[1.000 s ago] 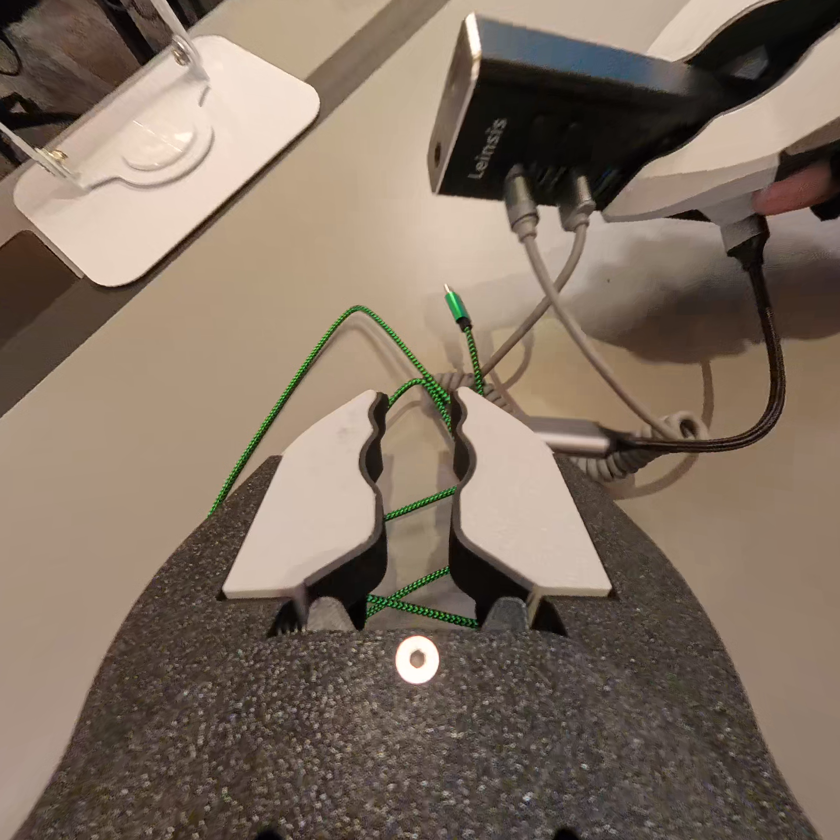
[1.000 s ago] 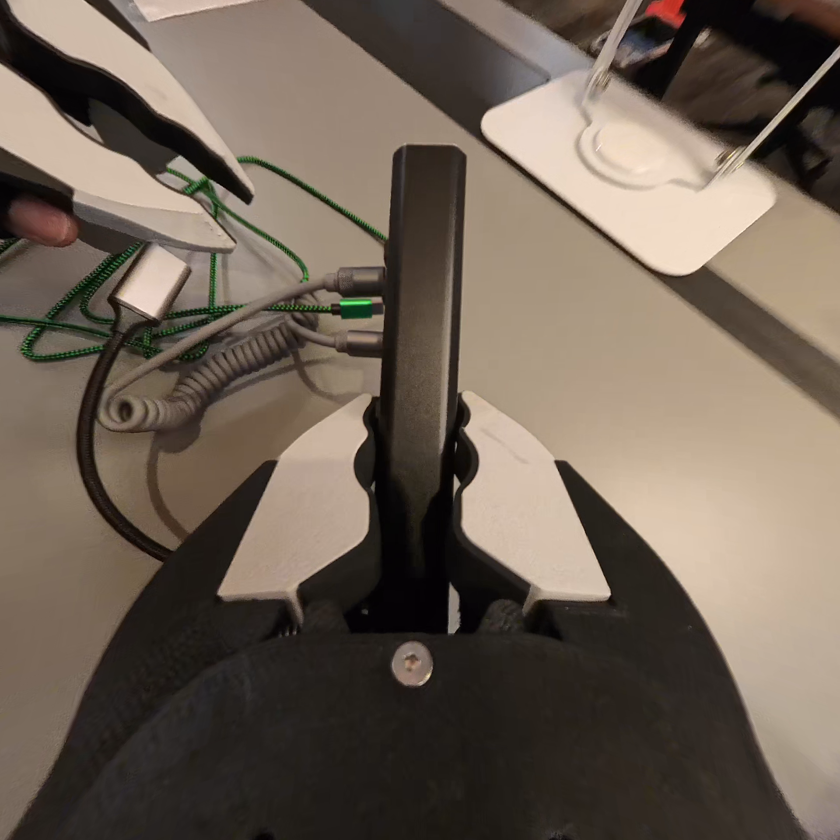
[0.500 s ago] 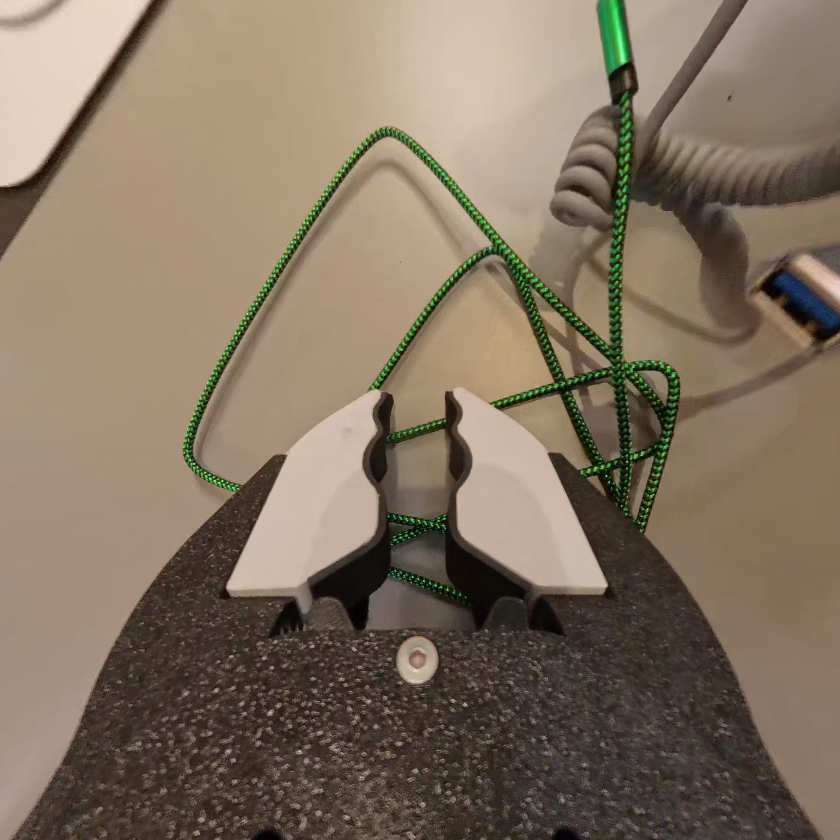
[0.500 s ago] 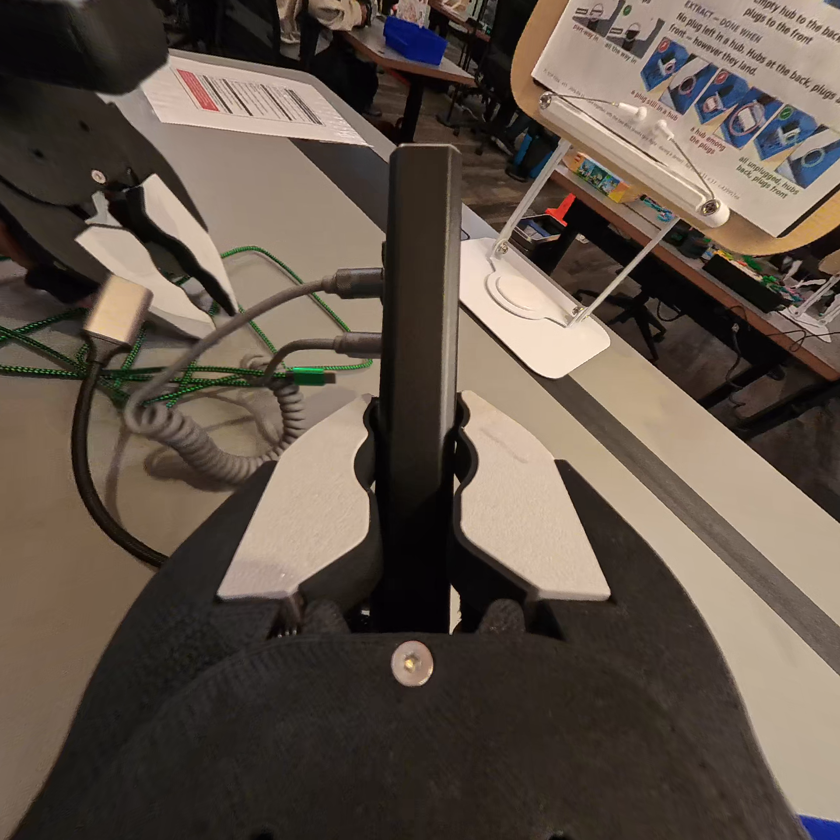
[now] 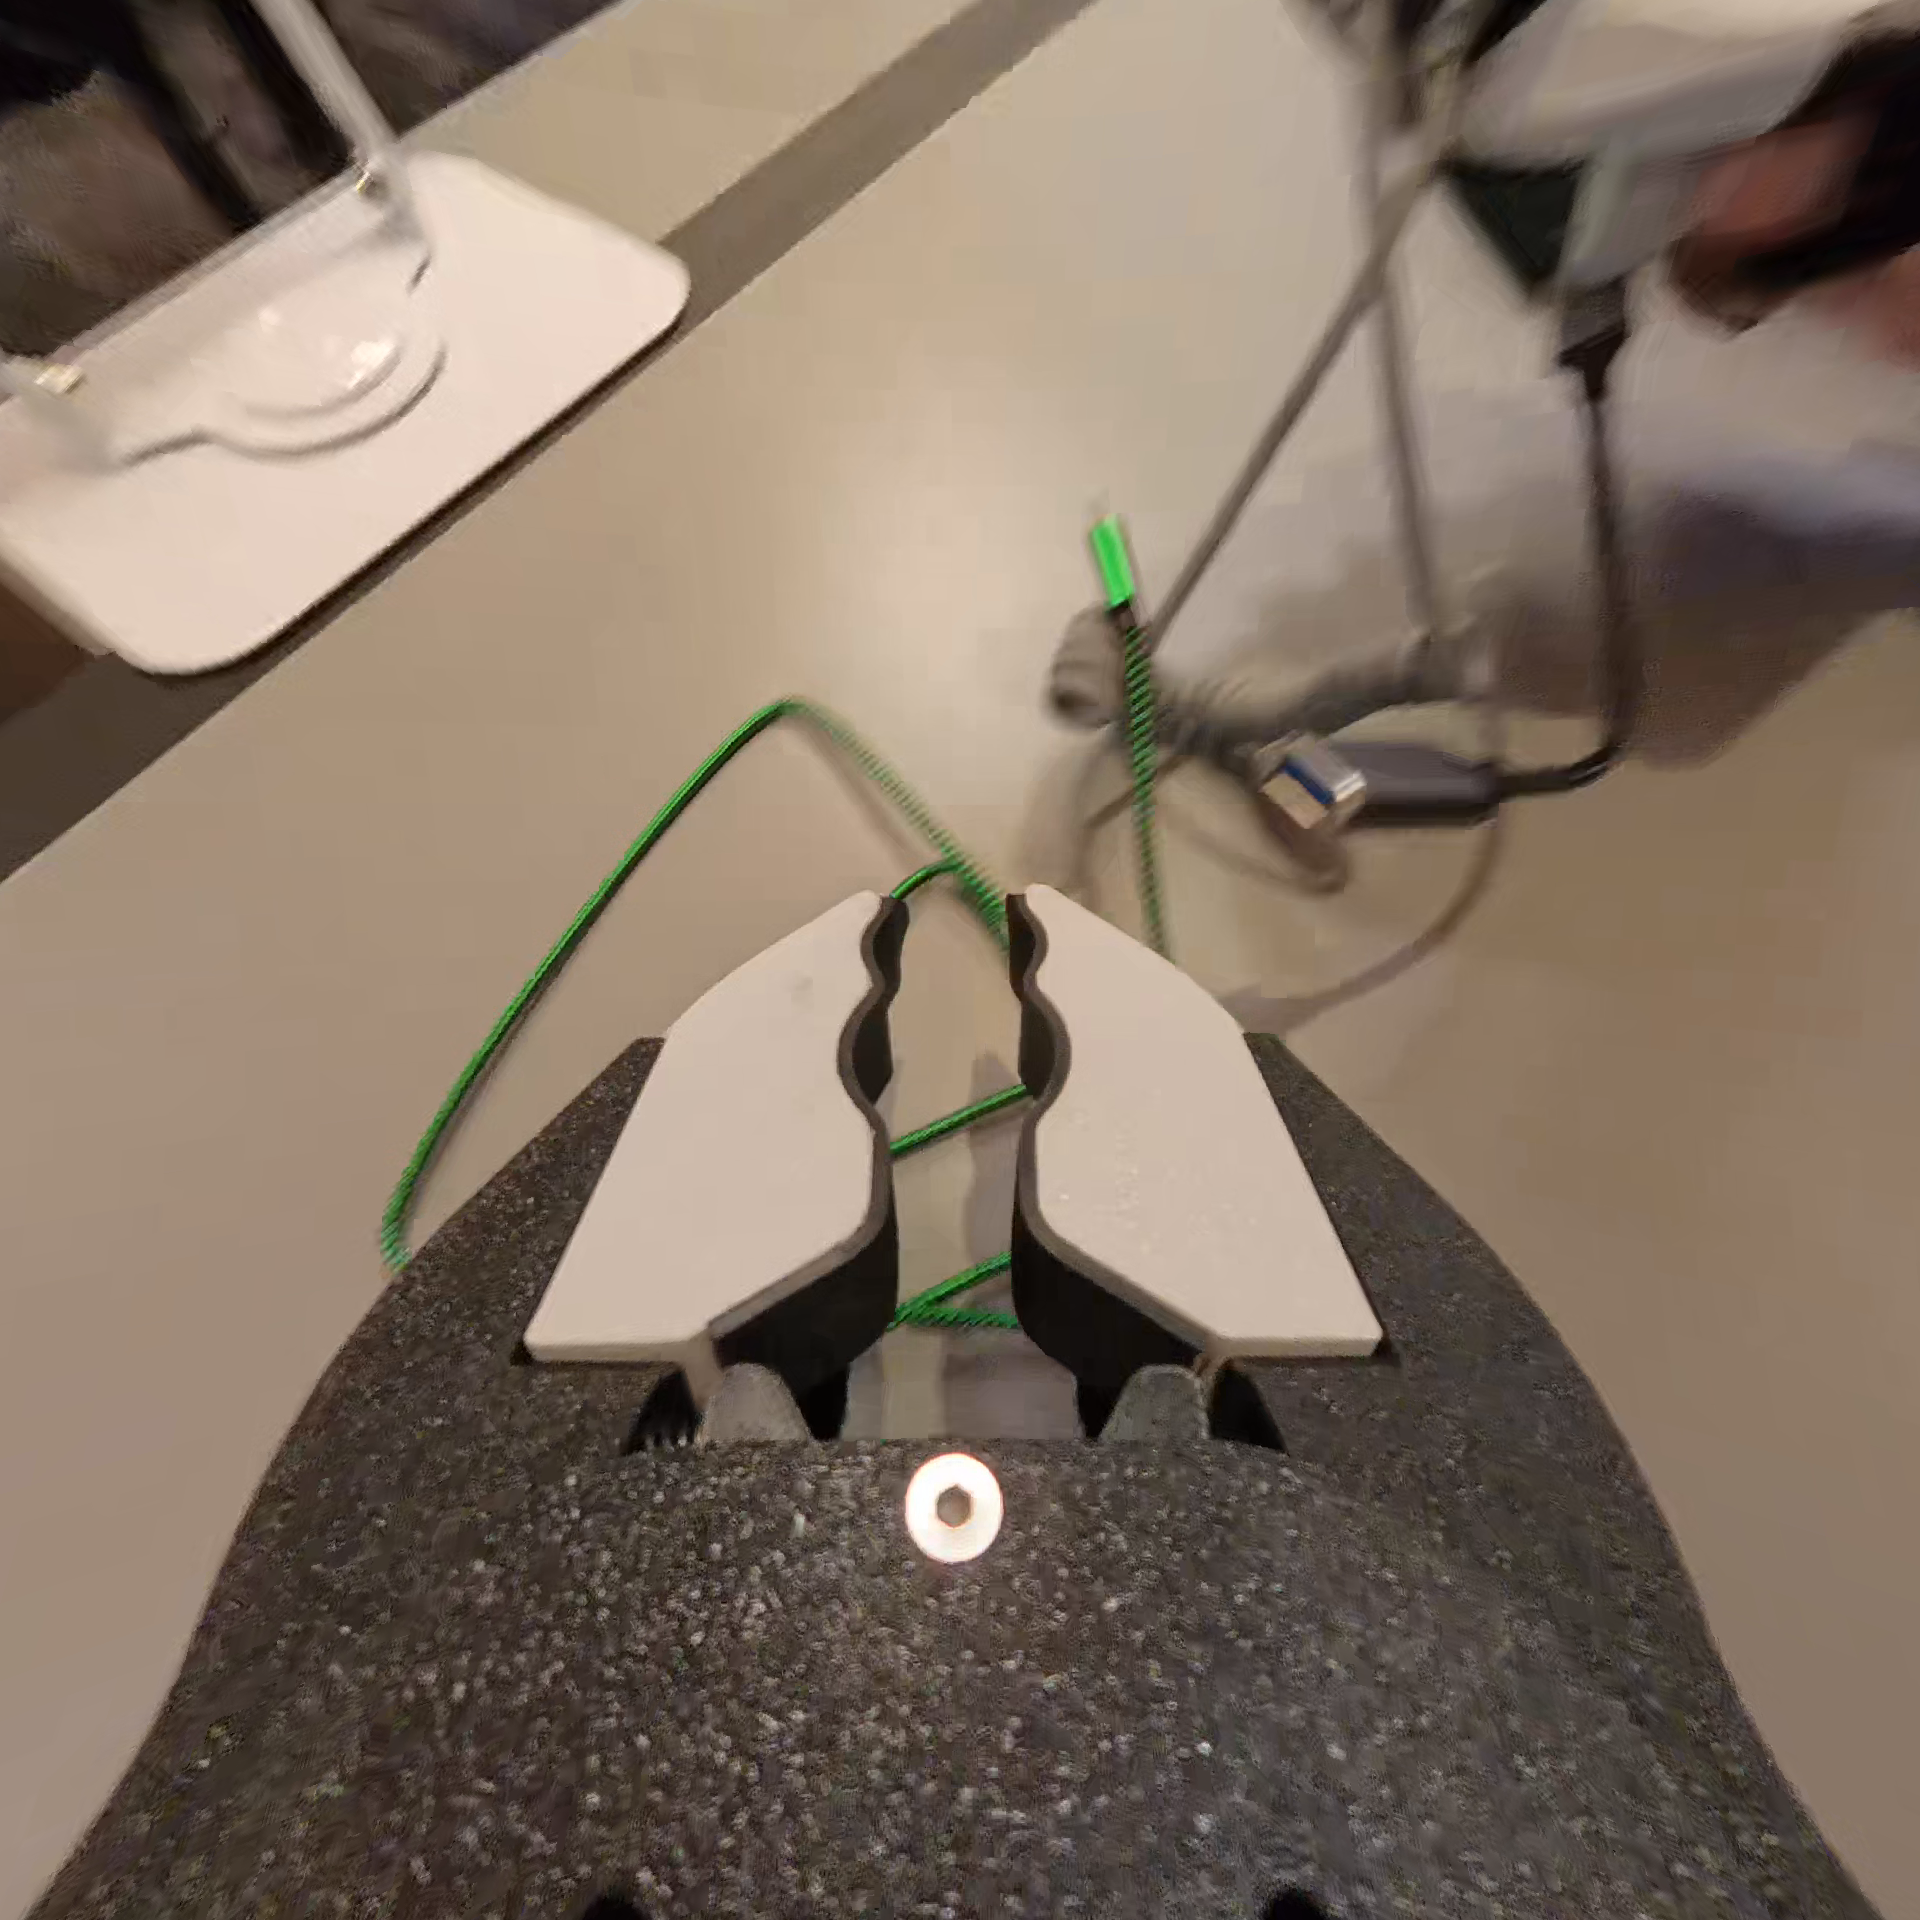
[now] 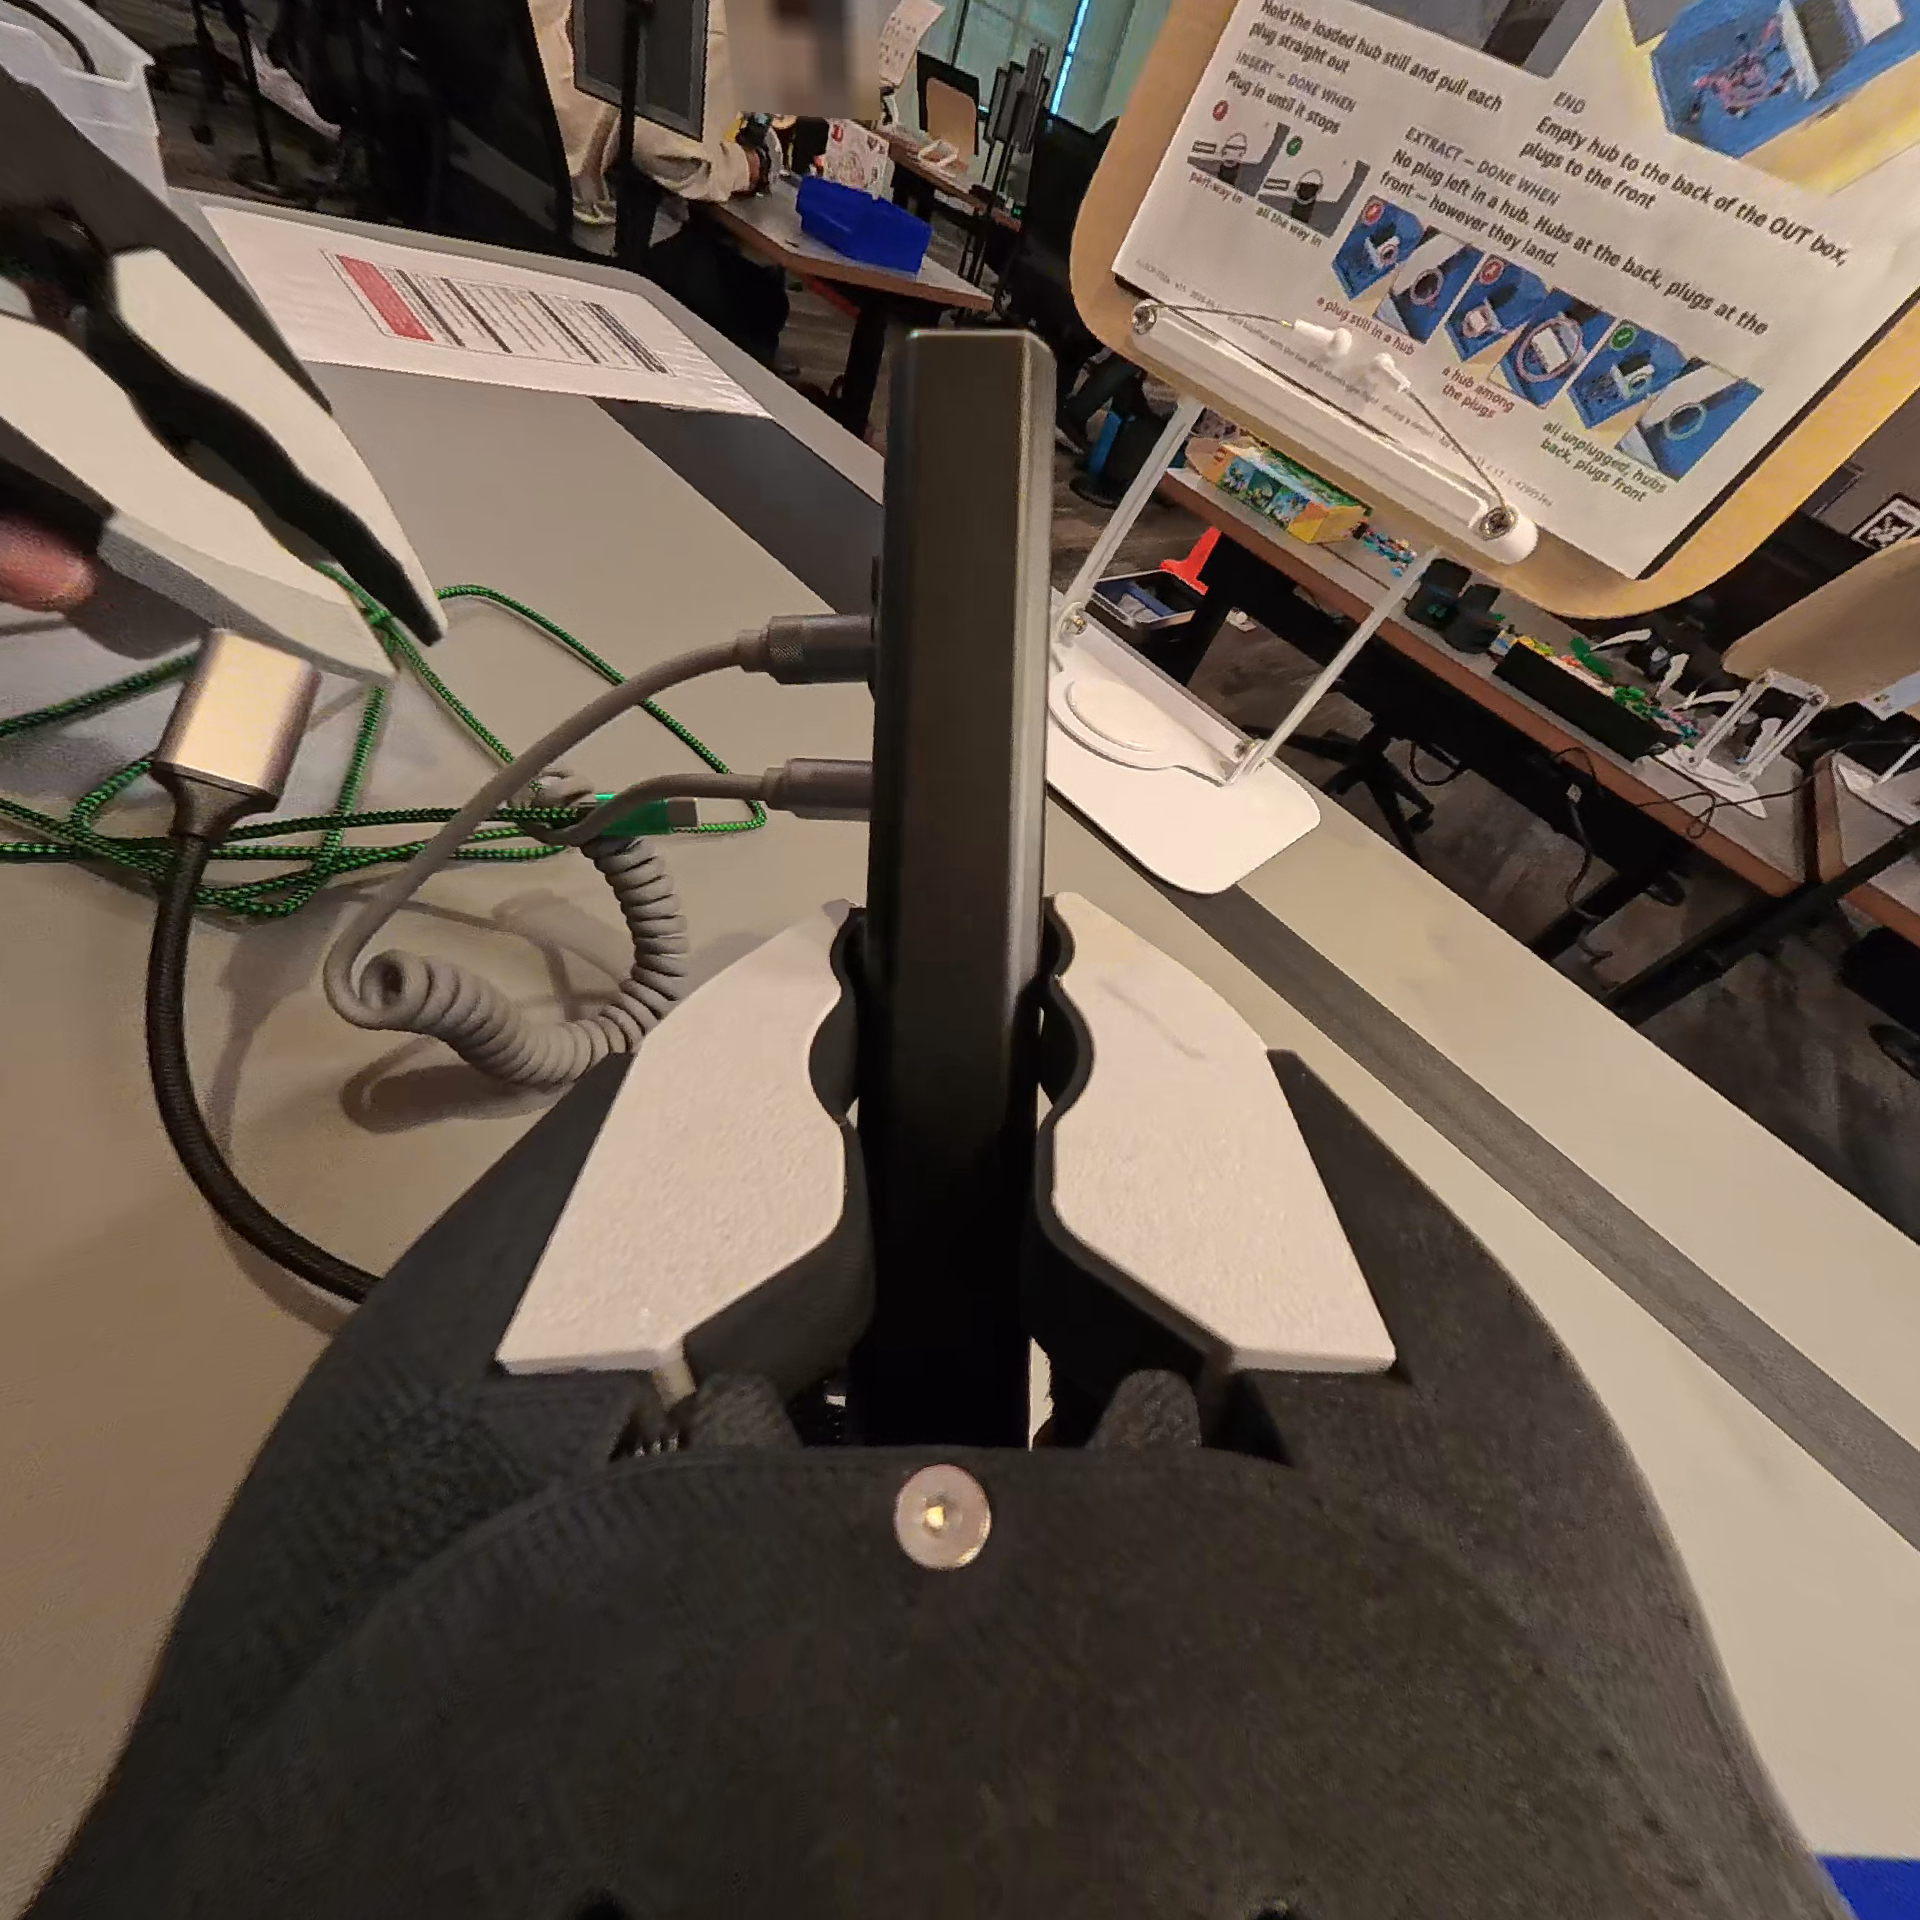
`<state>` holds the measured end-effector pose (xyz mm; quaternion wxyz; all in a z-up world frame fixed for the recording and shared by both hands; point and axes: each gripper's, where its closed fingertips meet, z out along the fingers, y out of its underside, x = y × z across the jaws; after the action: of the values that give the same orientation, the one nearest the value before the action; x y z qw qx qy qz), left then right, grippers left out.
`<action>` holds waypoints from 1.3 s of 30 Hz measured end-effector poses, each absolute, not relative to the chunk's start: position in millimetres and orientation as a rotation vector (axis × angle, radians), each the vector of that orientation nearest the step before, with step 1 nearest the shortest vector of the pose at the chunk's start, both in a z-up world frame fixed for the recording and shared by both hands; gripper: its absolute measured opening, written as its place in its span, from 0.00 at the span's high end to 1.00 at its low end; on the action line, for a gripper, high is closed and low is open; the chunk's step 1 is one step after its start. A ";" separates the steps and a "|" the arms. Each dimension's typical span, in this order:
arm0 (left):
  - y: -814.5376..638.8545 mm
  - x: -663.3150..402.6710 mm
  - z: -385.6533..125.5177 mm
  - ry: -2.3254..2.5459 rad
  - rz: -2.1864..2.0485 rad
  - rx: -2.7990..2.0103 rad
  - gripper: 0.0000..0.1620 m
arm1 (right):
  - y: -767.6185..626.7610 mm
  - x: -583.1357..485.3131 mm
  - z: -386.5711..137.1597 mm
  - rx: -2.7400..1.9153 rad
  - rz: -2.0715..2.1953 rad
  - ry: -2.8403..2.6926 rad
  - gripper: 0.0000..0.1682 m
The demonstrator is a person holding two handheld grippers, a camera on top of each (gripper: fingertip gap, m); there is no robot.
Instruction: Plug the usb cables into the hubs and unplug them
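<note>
My right gripper (image 6: 951, 914) is shut on a black USB hub (image 6: 956, 623) and holds it upright above the table. Two grey plugs (image 6: 821, 649) sit in the hub's left face. A green plug (image 6: 644, 816) on a green braided cable (image 5: 582, 935) lies loose on the table next to a coiled grey cable (image 6: 520, 1018). The hub's own silver connector (image 6: 239, 727) hangs on a black braided lead. My left gripper (image 5: 956, 904) is open and empty above the green cable, short of the green plug (image 5: 1112, 566). It also shows in the right wrist view (image 6: 405, 644).
A white stand base (image 5: 312, 416) sits at the table's far edge and carries an instruction board (image 6: 1507, 260). A printed sheet (image 6: 499, 322) lies on the table behind. A dark seam (image 6: 1558, 1174) runs along the table. Other desks and a seated person are farther back.
My left gripper dipped close over the green cable, then drew back, staying open. The right gripper tilted up, still holding the hub with two grey plugs in it.
</note>
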<state>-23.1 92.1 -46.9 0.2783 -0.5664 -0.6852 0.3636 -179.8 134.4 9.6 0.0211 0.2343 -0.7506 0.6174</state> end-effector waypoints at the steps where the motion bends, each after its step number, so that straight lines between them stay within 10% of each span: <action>1: 99.5 -29.7 -42.9 -1.809 0.973 -1.515 0.88 | 134.3 -178.5 9.5 0.733 1.919 -2.321 0.83; 11: 119.5 -51.5 -82.8 -1.891 0.830 -1.637 0.84 | 134.3 -169.9 7.4 0.776 1.943 -2.277 0.83; 15: 123.6 -46.6 -94.4 -1.909 0.790 -1.720 1.00 | 134.4 -169.6 6.8 0.764 1.953 -2.286 0.83; 29: 148.2 -30.6 -0.4 -1.625 0.612 -1.311 1.00 | 128.5 -174.9 1.3 0.668 2.052 -2.335 0.83; 39: 155.7 -44.0 -22.9 -1.641 0.420 -1.212 1.00 | 135.1 -139.5 7.6 0.748 2.247 -2.380 0.83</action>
<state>-44.0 155.7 -22.9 0.5049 -0.5022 -0.6801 0.1742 -139.5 135.1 7.6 -0.1075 0.2216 -0.7048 0.6653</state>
